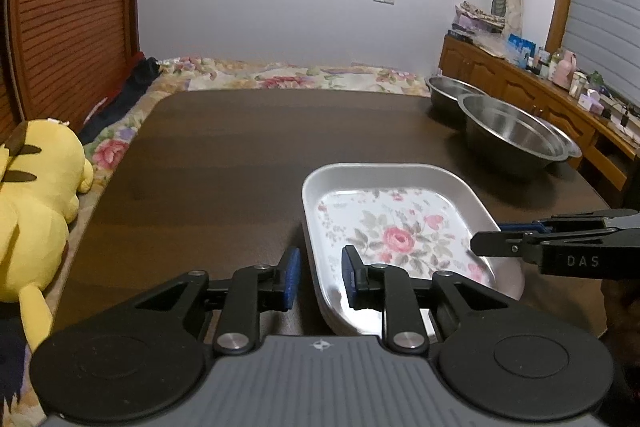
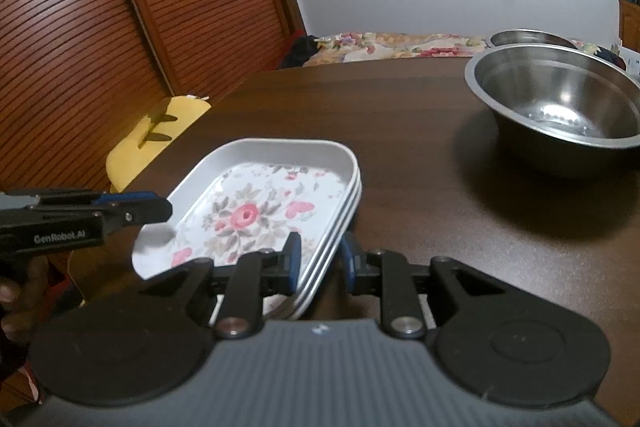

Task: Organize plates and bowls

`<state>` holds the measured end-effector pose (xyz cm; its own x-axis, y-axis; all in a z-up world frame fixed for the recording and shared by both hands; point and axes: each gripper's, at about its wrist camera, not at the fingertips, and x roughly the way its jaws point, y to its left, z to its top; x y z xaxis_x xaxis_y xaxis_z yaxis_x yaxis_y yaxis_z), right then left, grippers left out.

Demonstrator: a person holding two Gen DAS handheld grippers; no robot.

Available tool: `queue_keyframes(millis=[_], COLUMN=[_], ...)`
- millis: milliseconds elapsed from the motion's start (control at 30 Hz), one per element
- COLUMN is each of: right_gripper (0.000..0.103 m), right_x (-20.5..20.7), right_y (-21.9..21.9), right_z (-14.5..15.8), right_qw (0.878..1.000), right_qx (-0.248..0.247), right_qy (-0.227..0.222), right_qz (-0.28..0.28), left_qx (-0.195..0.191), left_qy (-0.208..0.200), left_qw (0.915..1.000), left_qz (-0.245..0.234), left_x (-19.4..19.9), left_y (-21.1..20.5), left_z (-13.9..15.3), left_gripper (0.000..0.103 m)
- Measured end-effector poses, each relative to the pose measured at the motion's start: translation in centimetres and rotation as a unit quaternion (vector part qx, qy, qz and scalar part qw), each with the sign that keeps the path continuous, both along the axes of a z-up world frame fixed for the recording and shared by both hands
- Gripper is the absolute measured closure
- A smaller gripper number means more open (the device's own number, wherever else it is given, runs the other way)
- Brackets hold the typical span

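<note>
Steel bowls [image 2: 560,107], plush toy [image 1: 36,211], floral plates [image 2: 256,215]

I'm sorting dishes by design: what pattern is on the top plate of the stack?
Pink roses with grey-green leaves on white, seen best on the top plate in the right wrist view.

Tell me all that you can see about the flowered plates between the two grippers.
The flowered plates are a stack of three by their rims, white, rectangular with rounded corners, a pink rose print inside the top one. They look like glossy melamine or enamel. The stack is on the dark wooden table; whether it rests flat is unclear. The left gripper straddles one rim, the right gripper the opposite rim, jaws open around the edges.
</note>
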<state>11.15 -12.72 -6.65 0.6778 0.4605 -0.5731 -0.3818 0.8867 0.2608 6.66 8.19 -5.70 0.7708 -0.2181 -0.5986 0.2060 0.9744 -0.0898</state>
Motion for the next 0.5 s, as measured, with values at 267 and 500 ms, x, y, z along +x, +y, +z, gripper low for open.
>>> queue_keyframes(millis=[267, 500], right_gripper=[0.079, 0.076], right_x=[-0.7, -1.3], right_y=[-2.2, -5.4], right_z=[1.7, 3.6], right_qw=[0.999, 0.996], right_qx=[0.0, -0.01], right_qy=[-0.028, -0.069], right_qz=[-0.02, -0.055], left_qx=[0.003, 0.004], left_qy=[-0.019, -0.039], left_qw=[0.9998, 0.999], left_qz=[-0.003, -0.021], left_x=[0.4, 1.1], left_y=[-0.4, -2.4], left_z=[1.5, 3.1], left_gripper=[0.078, 0.077])
